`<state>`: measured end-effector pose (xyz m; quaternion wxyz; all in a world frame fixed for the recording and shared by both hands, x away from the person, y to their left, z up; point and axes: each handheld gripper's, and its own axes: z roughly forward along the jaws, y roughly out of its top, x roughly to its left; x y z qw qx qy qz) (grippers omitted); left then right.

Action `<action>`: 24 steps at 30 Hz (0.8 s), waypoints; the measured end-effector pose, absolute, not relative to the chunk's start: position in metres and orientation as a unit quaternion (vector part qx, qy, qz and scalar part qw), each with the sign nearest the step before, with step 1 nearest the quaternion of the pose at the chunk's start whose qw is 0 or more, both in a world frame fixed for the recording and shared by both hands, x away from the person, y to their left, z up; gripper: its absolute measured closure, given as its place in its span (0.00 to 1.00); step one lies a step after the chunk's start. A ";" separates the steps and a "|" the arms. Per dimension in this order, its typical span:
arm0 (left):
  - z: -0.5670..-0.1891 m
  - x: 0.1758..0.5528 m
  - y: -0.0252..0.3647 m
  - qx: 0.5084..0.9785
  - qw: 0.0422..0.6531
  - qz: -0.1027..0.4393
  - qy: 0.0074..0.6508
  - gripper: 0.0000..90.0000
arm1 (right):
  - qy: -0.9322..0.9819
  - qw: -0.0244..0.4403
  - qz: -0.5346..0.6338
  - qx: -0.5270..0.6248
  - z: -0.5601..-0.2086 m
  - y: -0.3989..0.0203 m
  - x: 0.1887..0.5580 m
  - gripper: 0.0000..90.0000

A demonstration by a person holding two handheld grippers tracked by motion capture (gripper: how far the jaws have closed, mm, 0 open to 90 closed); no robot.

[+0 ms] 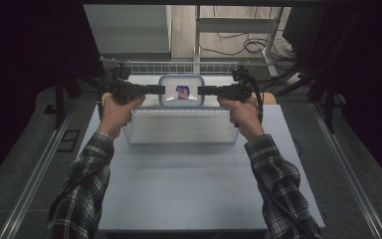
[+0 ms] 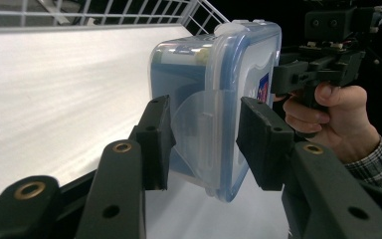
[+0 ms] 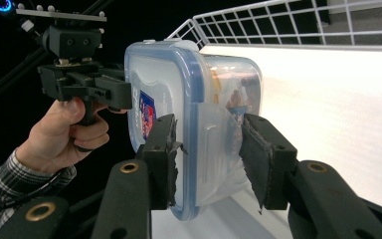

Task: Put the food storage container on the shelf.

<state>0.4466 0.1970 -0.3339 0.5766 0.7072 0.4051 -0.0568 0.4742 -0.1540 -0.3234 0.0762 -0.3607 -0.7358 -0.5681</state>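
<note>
A clear plastic container (image 1: 181, 92) with a blue-rimmed lid and a red-and-blue label hangs in the air over the far edge of a wire basket (image 1: 179, 110). My left gripper (image 1: 161, 90) grips its left side and my right gripper (image 1: 201, 90) its right side. In the left gripper view the container (image 2: 204, 84) sits between the jaws of the left gripper (image 2: 206, 124), which press on the side latch flap and the lid. In the right gripper view the right gripper (image 3: 209, 144) clamps the container (image 3: 179, 84) the same way at the opposite flap.
The white-lined wire basket stands mid-table on a light grey tabletop (image 1: 189, 184). A low wire rail (image 1: 179, 66) runs along the table's back edge. Dark curtains flank both sides. Cables lie on the floor beyond the rail.
</note>
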 end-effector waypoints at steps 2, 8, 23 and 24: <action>-0.334 0.448 0.197 0.707 0.576 -0.055 0.407 0.64 | -0.736 0.077 -0.567 -0.363 -0.323 -0.152 0.479 0.64; -0.339 0.455 0.200 0.701 0.578 -0.056 0.415 0.64 | -0.737 0.080 -0.564 -0.365 -0.327 -0.149 0.488 0.64; -0.343 0.458 0.197 0.698 0.580 -0.033 0.417 0.62 | -0.730 0.074 -0.567 -0.376 -0.333 -0.148 0.493 0.62; -0.343 0.458 0.197 0.700 0.579 -0.032 0.417 0.62 | -0.730 0.074 -0.566 -0.376 -0.333 -0.149 0.493 0.62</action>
